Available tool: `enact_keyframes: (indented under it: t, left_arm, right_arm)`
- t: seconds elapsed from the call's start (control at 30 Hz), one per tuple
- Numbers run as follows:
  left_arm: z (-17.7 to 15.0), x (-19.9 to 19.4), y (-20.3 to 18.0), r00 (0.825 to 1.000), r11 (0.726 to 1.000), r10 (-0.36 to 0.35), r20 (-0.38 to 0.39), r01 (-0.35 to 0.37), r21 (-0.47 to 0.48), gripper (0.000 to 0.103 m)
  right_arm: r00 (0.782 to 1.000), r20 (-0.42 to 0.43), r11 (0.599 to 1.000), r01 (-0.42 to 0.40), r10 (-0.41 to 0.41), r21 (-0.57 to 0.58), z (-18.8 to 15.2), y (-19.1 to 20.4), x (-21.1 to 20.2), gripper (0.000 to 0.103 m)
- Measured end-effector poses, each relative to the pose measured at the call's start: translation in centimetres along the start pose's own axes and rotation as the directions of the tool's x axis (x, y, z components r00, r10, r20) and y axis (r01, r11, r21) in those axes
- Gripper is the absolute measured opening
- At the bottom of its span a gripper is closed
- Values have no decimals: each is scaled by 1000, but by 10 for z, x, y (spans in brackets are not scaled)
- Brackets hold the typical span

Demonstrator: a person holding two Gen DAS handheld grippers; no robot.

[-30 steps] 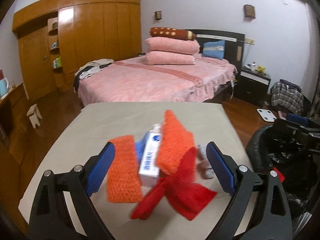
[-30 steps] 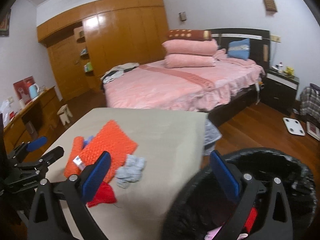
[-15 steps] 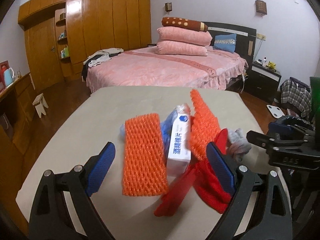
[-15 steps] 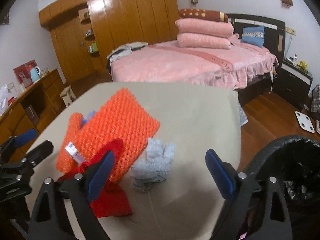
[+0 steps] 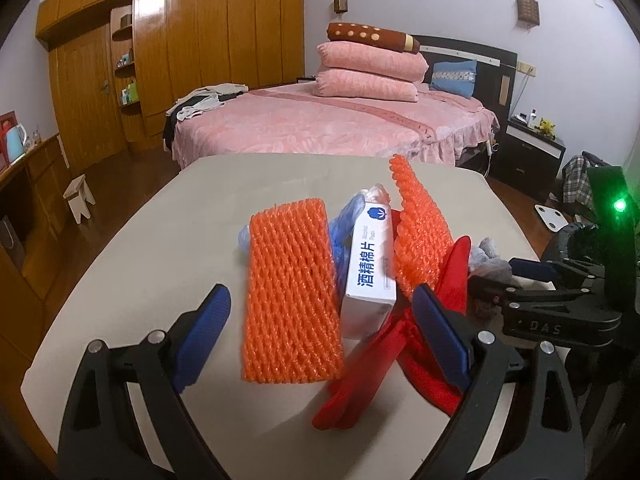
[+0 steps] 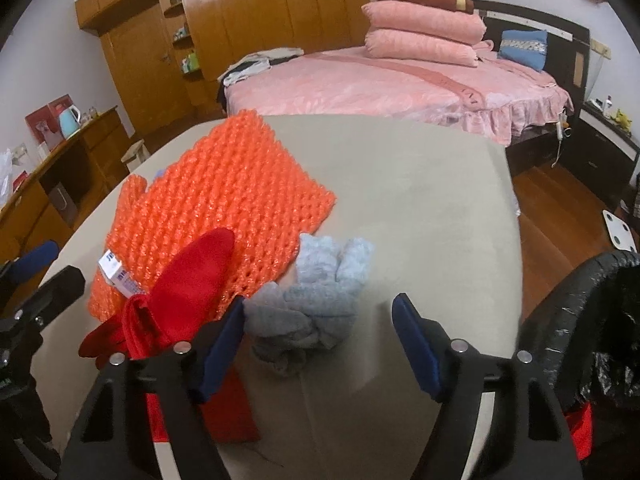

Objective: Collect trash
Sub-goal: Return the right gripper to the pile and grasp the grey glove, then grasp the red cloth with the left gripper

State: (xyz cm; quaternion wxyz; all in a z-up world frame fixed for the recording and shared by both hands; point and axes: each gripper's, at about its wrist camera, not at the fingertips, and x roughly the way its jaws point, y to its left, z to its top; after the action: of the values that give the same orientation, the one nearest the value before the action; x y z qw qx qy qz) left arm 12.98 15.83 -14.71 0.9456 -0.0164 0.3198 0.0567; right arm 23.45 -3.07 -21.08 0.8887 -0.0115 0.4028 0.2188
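Beige surface (image 5: 160, 248), trash heaped toward its near right part.

Left gripper (image 5: 320, 336): jaws wide, nothing pressed between the pads. It hangs over the near edge of the surface, with the flat orange foam net (image 5: 290, 292) and the white box (image 5: 370, 268) with blue print lying ahead between its fingers. A second orange foam net (image 5: 420, 236) leans tilted against the box's right side. Crumpled blue plastic (image 5: 340, 232) sits wedged between the flat net and the box. Red cloth (image 5: 376, 364) sprawls at the near edge, partly under the left gripper's right finger.

Right gripper (image 6: 320, 340): jaws have just been closing in, but they are open, moderately wide. The grey-blue sock bundle (image 6: 316, 300) lies between the fingers; the left pad is just beside or touching the sock's edge, cannot tell which; the right pad is apart from it.

Sock bundle sits toward the right edge of the surface, touching the orange net's near corner.

Black-lined trash bin (image 6: 576, 320) stands off the right edge of the surface, something red (image 6: 582, 428) visible low beside its liner.
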Motion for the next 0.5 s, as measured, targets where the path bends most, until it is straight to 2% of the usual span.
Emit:
enact_keyframes:
  t: [0.13,0.23,0.43,0.5]
  left_arm:
    - [-1,1,-1,1000,1000,-5,-2,5,-1,89]
    - [-2,0,-3,1000,1000,-11,-6,11,3,87]
    - [-6,-2,-11,1000,1000,-28,-10,28,2,82]
    - [-8,-2,-16,999,999,-44,-15,44,-1,77]
  right_arm:
    - [999,-36,1000,-23,23,2,1,2,7,52]
    - [998,-32,999,-44,44,6,2,1,4,50]
    - [999,30,1000,-21,21,-3,4,-1,-22,50]
    - [999,45,1000,-11,11,-4,3,-3,-33,50]
